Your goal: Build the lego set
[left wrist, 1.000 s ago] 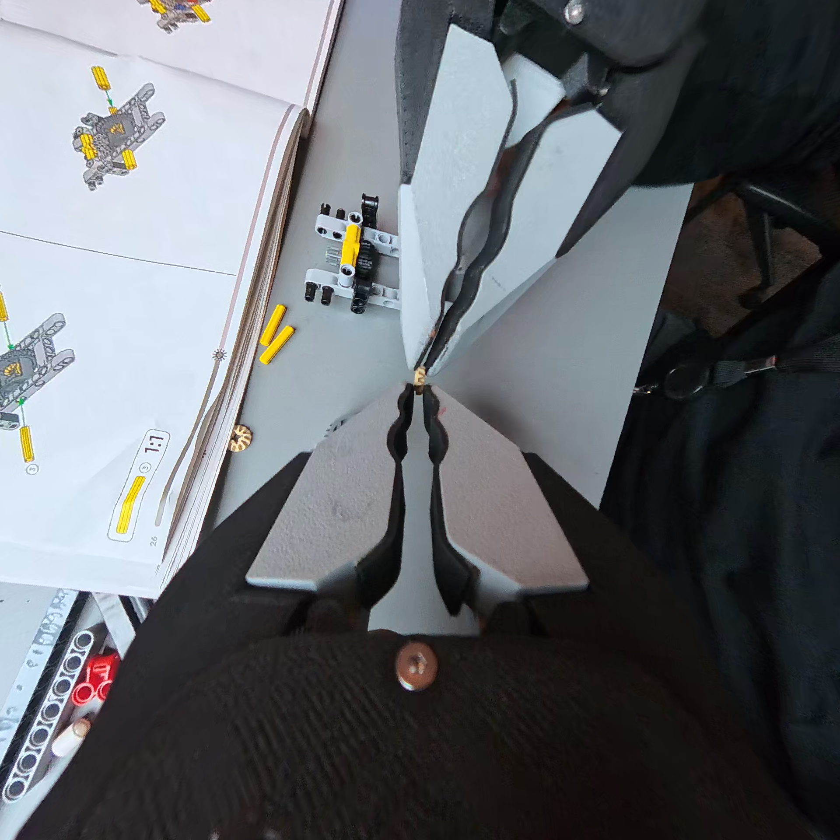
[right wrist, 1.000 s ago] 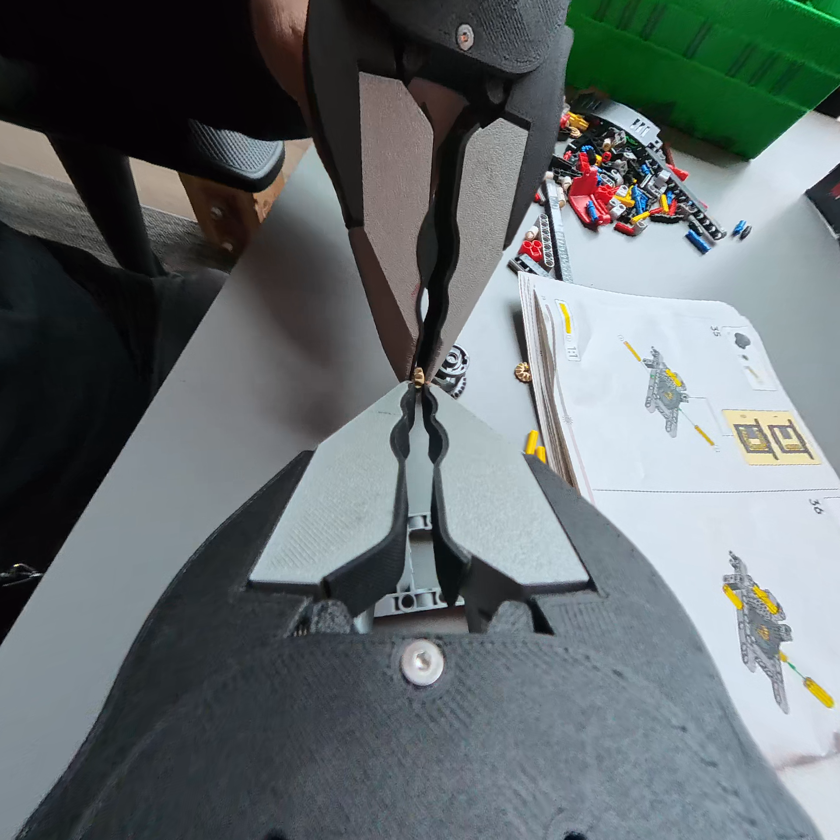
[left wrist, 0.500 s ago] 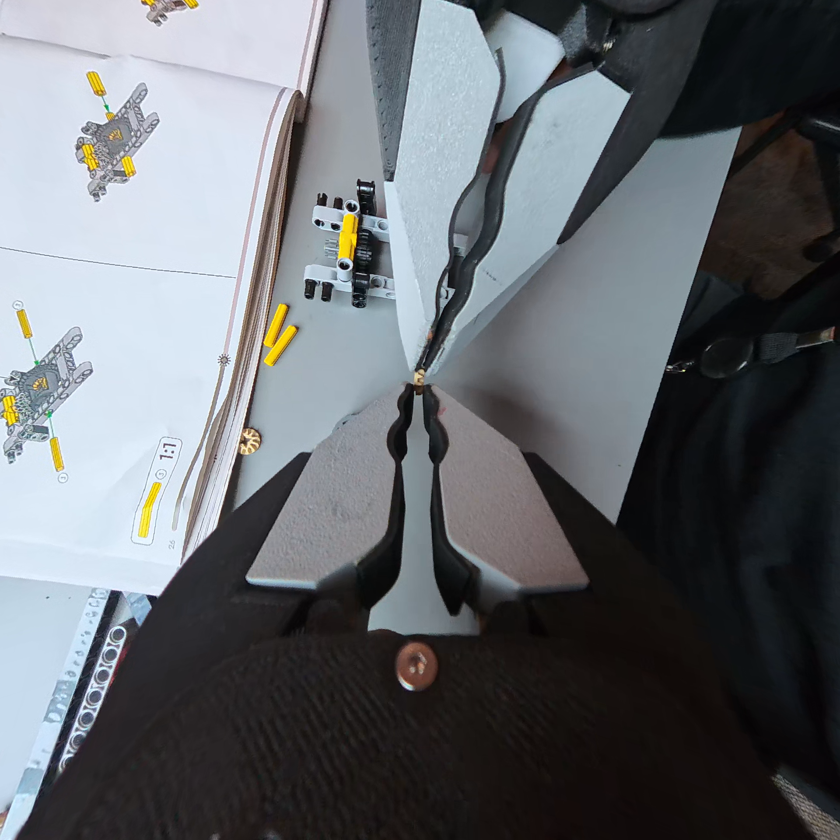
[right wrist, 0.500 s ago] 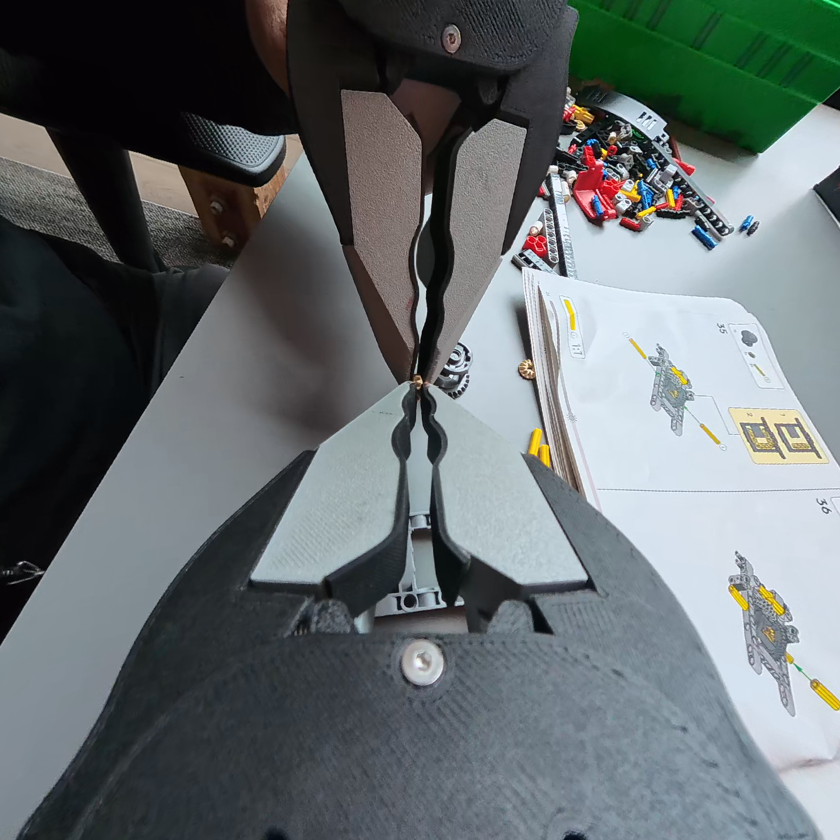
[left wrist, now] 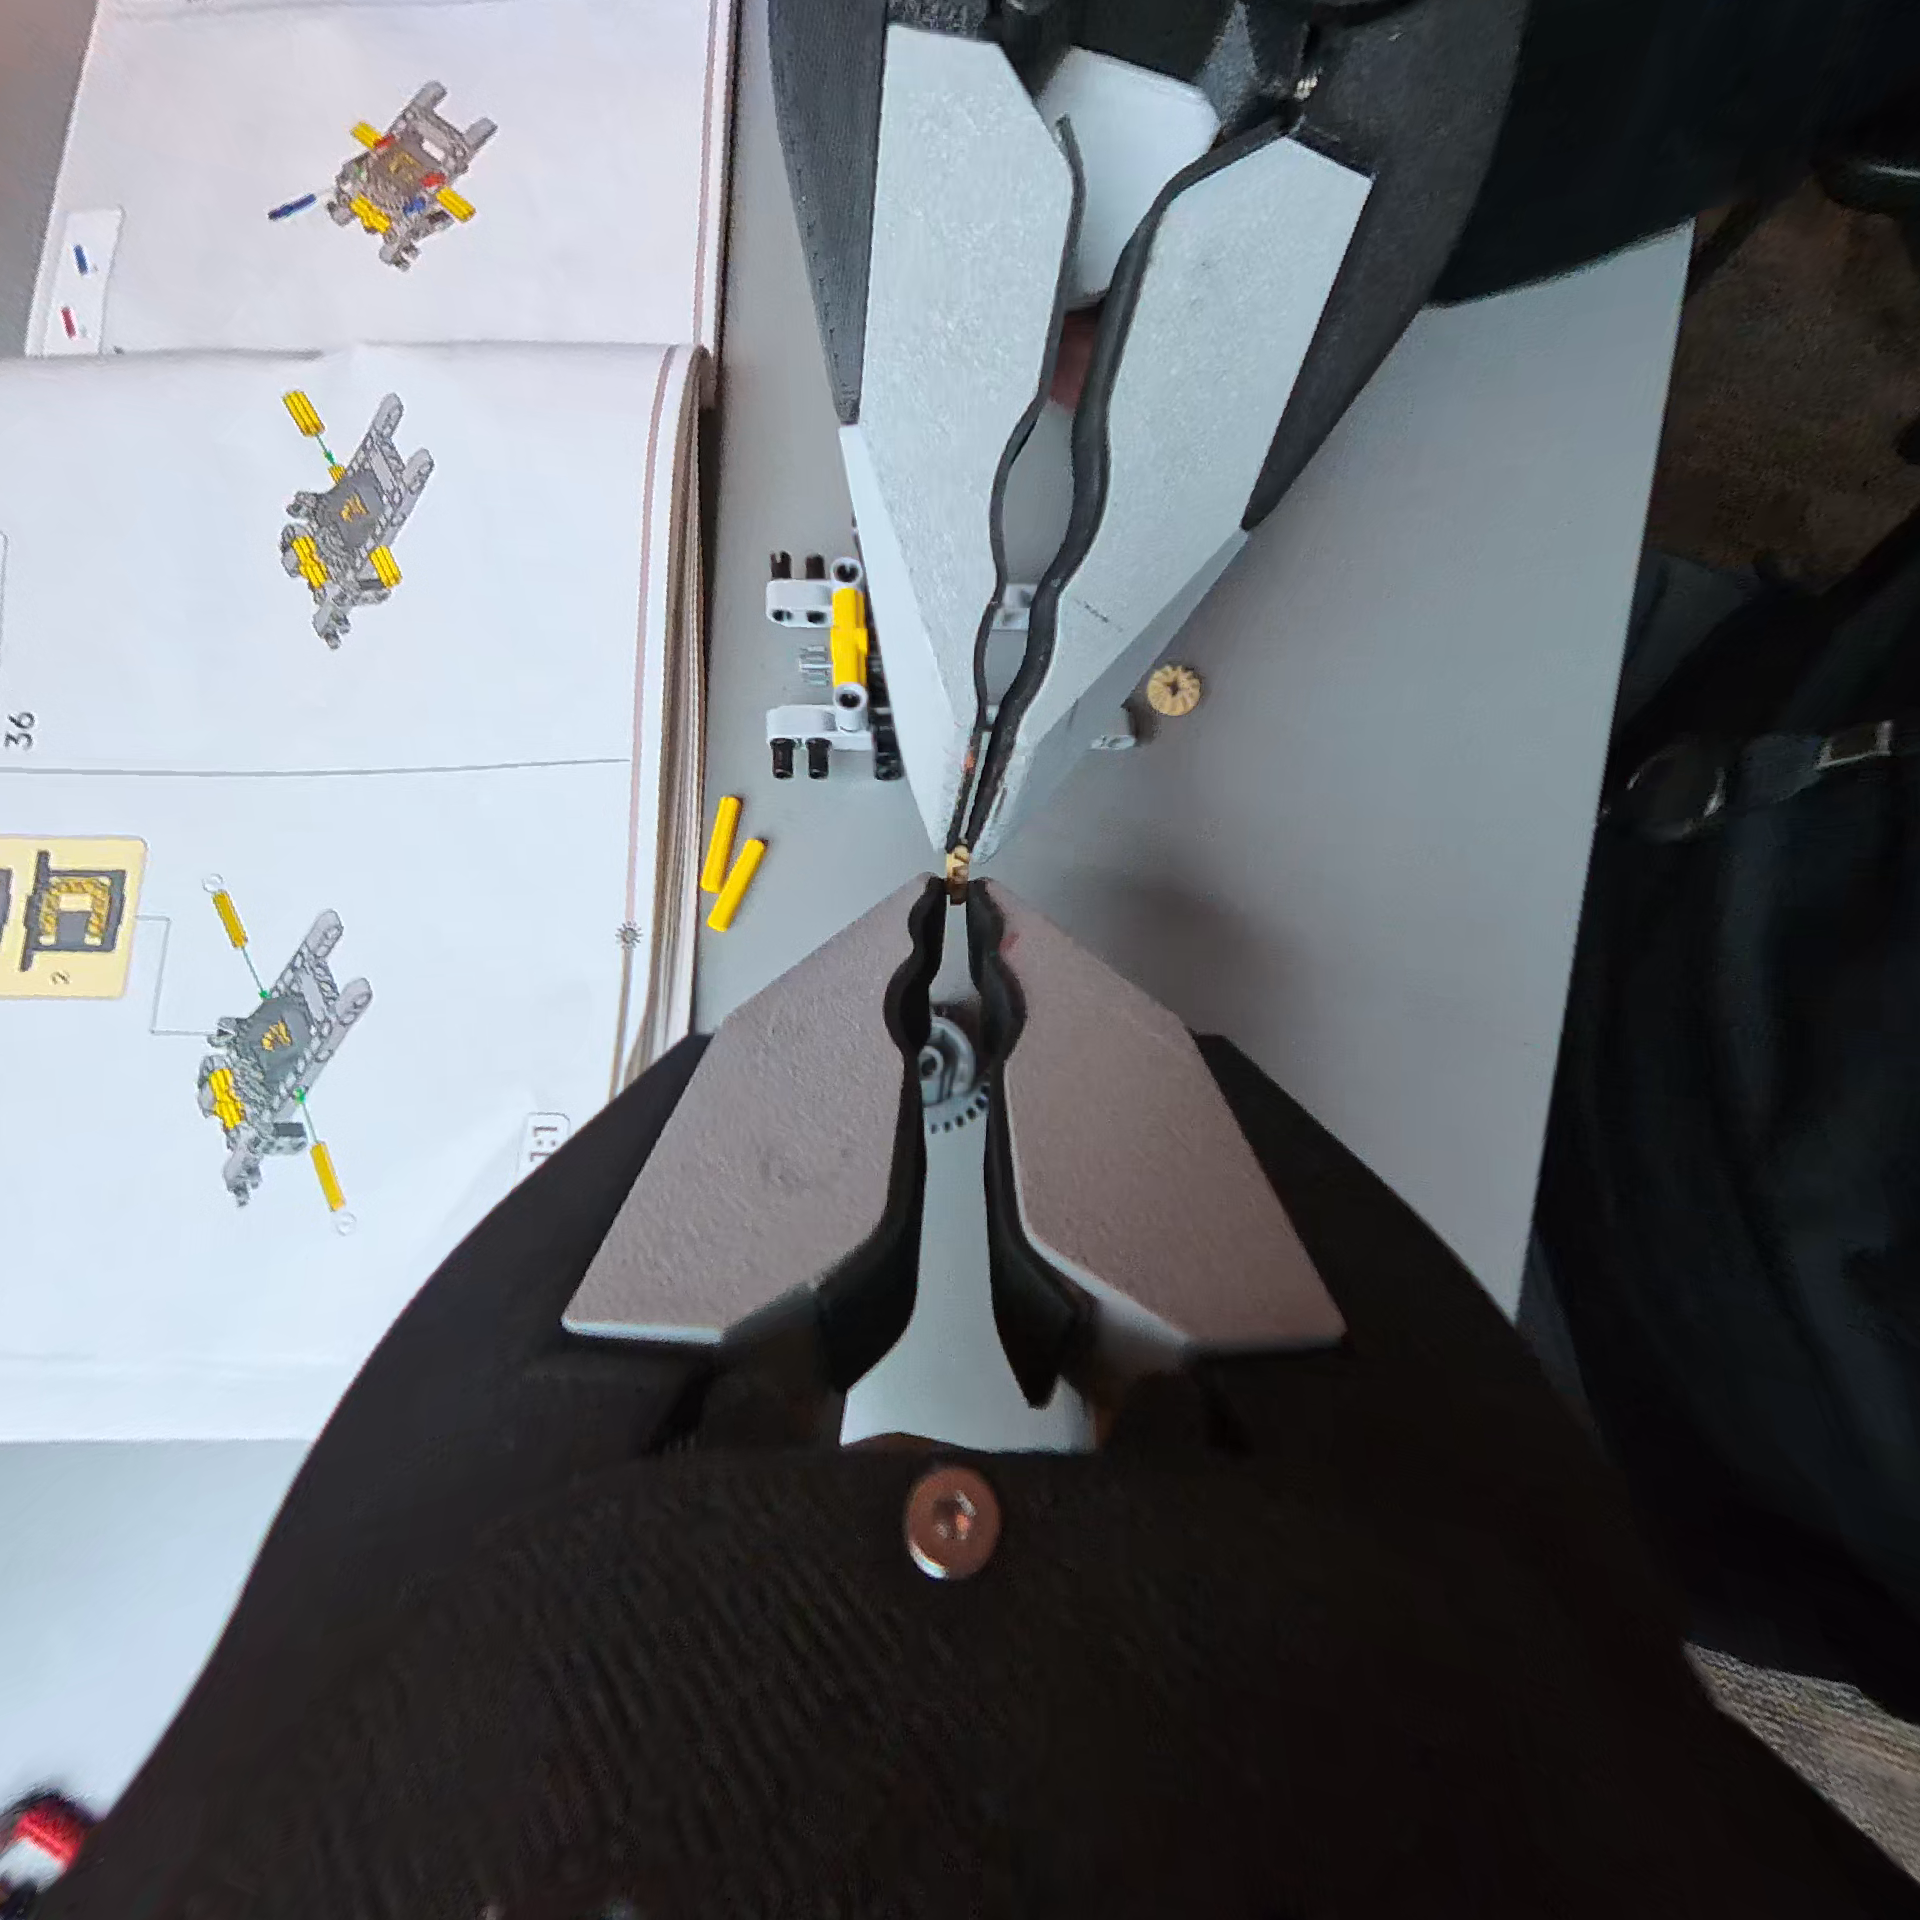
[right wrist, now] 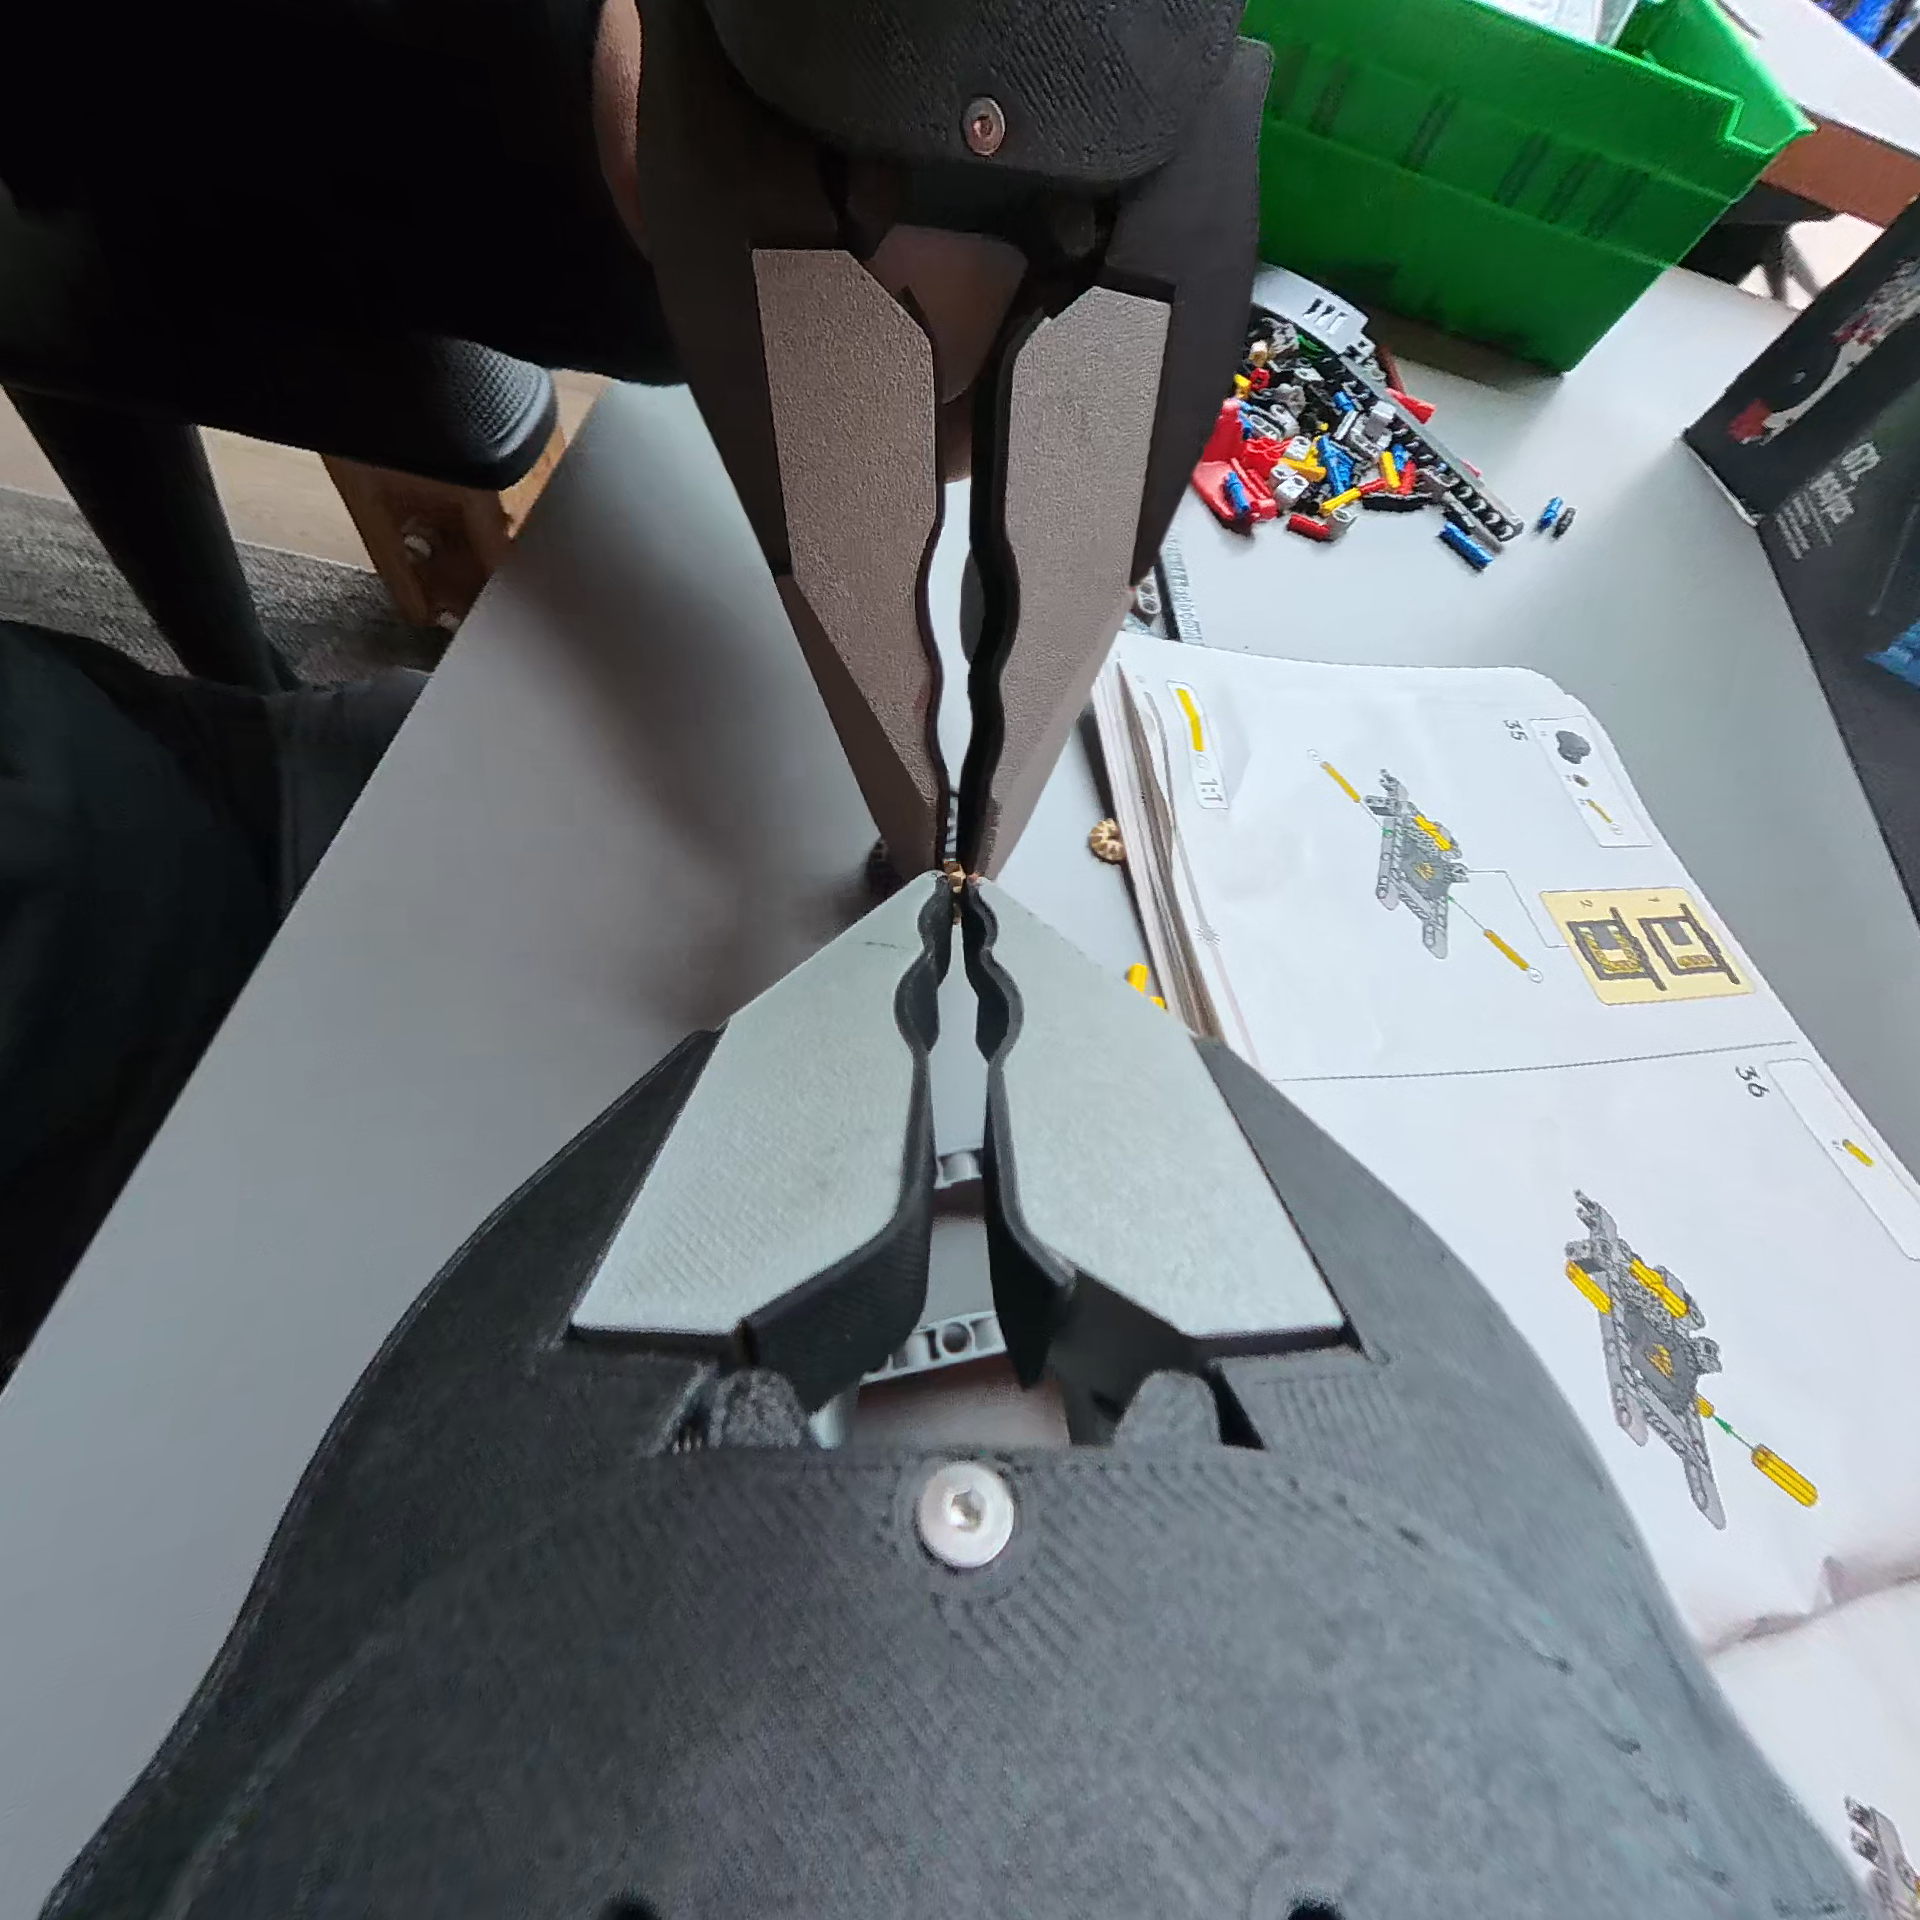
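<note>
My left gripper (left wrist: 956,885) and right gripper (right wrist: 958,891) meet tip to tip above the grey table (left wrist: 1299,935). Both are shut on a tiny tan piece (left wrist: 958,860), pinched between the two pairs of tips; it also shows in the right wrist view (right wrist: 956,879). The right gripper (left wrist: 971,826) comes in from the top of the left wrist view, and the left gripper (right wrist: 951,854) from the top of the right wrist view. A grey-and-black assembly (left wrist: 826,665) with a yellow axle lies on the table, partly hidden behind the right gripper.
The open instruction booklet (left wrist: 312,727) (right wrist: 1455,935) lies beside two yellow axles (left wrist: 732,862). Tan gears lie on the table (left wrist: 1174,689) (right wrist: 1107,840). A round grey part (left wrist: 951,1070) sits under my left fingers. A pile of loose pieces (right wrist: 1340,457), a green bin (right wrist: 1507,177) and a black box (right wrist: 1849,416) stand farther off.
Both grippers stay tip to tip on the tan piece and have shifted together over the table. A tan gear to the right of the right gripper has come into the left wrist view.
</note>
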`<state>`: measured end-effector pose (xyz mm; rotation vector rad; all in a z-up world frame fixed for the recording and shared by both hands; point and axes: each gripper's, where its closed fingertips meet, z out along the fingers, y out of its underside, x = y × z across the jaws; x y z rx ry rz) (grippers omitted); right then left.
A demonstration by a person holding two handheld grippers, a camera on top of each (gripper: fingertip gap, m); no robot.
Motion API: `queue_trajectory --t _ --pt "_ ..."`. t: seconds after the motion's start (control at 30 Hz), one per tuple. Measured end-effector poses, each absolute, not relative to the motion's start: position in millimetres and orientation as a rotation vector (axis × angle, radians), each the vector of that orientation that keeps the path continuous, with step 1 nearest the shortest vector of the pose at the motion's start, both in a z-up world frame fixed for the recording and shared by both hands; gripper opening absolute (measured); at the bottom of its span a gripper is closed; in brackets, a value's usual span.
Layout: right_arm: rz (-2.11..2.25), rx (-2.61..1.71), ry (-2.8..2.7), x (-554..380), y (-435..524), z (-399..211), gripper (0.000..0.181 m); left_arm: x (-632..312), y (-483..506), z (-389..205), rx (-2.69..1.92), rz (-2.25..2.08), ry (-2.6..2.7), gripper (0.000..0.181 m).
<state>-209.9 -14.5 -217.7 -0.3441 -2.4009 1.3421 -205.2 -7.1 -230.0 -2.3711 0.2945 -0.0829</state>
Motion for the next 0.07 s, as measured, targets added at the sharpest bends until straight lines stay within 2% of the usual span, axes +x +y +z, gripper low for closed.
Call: queue_trajectory --t 0.07 --pt "1.332 -0.337 -2.375 -211.6 -13.3 -215.0 0.0 -207.3 -5.2 -227.3 -2.344 -0.093 0.294 0.0"
